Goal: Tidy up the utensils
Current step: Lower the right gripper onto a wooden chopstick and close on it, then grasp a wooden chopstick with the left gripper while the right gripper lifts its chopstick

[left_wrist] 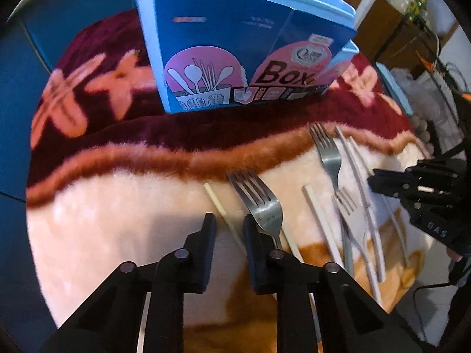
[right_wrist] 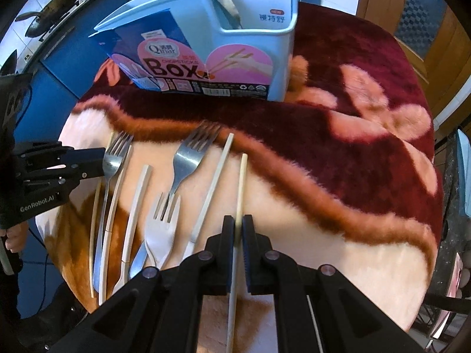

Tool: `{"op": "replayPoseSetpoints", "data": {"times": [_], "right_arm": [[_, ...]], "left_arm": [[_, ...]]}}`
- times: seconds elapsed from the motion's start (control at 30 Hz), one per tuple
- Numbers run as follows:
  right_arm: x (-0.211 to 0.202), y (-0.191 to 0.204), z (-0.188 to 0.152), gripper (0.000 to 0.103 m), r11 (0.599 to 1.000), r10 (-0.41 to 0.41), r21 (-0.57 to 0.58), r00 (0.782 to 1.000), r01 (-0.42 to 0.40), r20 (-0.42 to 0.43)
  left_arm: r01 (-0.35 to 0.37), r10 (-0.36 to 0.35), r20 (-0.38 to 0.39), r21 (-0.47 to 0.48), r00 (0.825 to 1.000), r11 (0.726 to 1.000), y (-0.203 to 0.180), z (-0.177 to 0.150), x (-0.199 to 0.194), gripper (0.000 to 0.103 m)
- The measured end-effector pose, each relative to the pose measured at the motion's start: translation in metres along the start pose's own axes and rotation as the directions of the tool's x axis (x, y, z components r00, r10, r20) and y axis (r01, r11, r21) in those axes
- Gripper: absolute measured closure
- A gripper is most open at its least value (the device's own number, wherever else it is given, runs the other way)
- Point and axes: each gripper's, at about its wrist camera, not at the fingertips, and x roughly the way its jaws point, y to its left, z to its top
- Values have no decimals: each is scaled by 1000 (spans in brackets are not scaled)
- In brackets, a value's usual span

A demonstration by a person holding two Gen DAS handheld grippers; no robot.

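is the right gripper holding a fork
No, the right gripper is shut on a pale chopstick, while the metal forks lie on the blanket to its left.

Your left wrist view: low, close over blanket (left_wrist: pixel 132 220), facing blue utensil box (left_wrist: pixel 235 58). Your right wrist view: same height, from other side, facing box (right_wrist: pixel 220 58). Shared: box, forks, chopsticks; each view catches opposite gripper at edge.
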Motion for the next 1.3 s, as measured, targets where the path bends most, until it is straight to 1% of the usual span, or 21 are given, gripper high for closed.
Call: {"op": "replayPoseSetpoints", "data": {"times": [0.1, 0.13, 0.17, 0.23, 0.27, 0.4, 0.47, 0.53, 0.6, 0.7, 0.77, 0.83, 0.9, 0.93, 1.03, 1.13, 1.17, 1.2, 1.23, 1.27, 1.3], "right_arm": [[-1, -2, -5, 95, 1000, 9, 10, 999, -9, 35], [-3, -3, -8, 96, 1000, 6, 15, 999, -7, 49], [-4, -3, -11, 96, 1000, -2, 17, 998, 1, 66], [-7, 0, -16, 96, 1000, -21, 16, 995, 20, 97], [-9, 2, -20, 97, 1000, -25, 21, 993, 23, 115], [-22, 5, -30, 97, 999, -7, 41, 981, -1, 193], [-31, 7, -35, 97, 999, 1, 47, 970, -12, 244], [-38, 8, -39, 97, 998, 14, 55, 964, -30, 265], [-43, 10, -42, 97, 998, 23, 52, 961, -38, 275], [-48, 13, -46, 97, 998, 23, 51, 961, -39, 277], [-50, 16, -47, 97, 998, 27, 55, 959, -44, 282], [-52, 18, -50, 97, 997, 30, 55, 956, -48, 290], [-56, 19, -52, 97, 997, 36, 55, 953, -55, 301], [-57, 20, -53, 97, 997, 39, 54, 952, -58, 304], [-59, 21, -56, 97, 996, 47, 56, 947, -68, 317], [-62, 20, -59, 97, 994, 57, 68, 939, -85, 339], [-64, 20, -60, 97, 993, 64, 68, 933, -94, 355], [-66, 21, -61, 97, 993, 70, 62, 925, -100, 374], [-69, 22, -62, 97, 993, 74, 56, 918, -104, 390], [-72, 24, -62, 97, 993, 80, 49, 908, -109, 410], [-75, 26, -63, 97, 992, 89, 40, 897, -118, 432]], "left_arm": [[41, -41, 10, -47, 999, 998, 12, -2, -2, 92], [48, -47, 13, -56, 999, 997, 14, -2, -3, 96], [54, -53, 17, -64, 998, 996, 16, -4, -5, 97], [69, -67, 33, -77, 997, 995, 18, -8, -9, 98], [77, -73, 54, -82, 996, 994, 19, -11, -13, 98], [97, -84, 132, -90, 988, 991, 24, -25, -32, 99], [104, -89, 176, -80, 980, 991, 25, -28, -42, 100], [85, -72, 200, -59, 977, 995, 23, -28, -49, 100], [53, -44, 174, -48, 984, 997, 22, -26, -46, 100], [42, -37, 133, -35, 990, 999, 18, -24, -37, 99], [33, -32, 106, -16, 994, 999, 16, -26, -32, 96], [33, -33, 75, 5, 997, 999, 12, -28, -25, 87], [10, -11, 47, 21, 999, 1000, 8, -30, -19, 80], [-4, 3, 37, 27, 999, 1000, 6, -30, -16, 79], [-34, 34, 15, 20, 999, 999, 7, -28, -8, 79], [-27, 26, 6, 5, 1000, 1000, 10, -23, -3, 79], [-26, 26, 8, 2, 1000, 1000, 11, -21, -2, 79], [-25, 25, 16, -6, 1000, 1000, 12, -20, -2, 81], [-32, 32, 26, -15, 999, 999, 13, -20, -2, 90], [-40, 40, 34, -21, 999, 999, 14, -20, -3, 93], [-33, 34, 45, -30, 998, 999, 16, -21, -4, 96]]}}
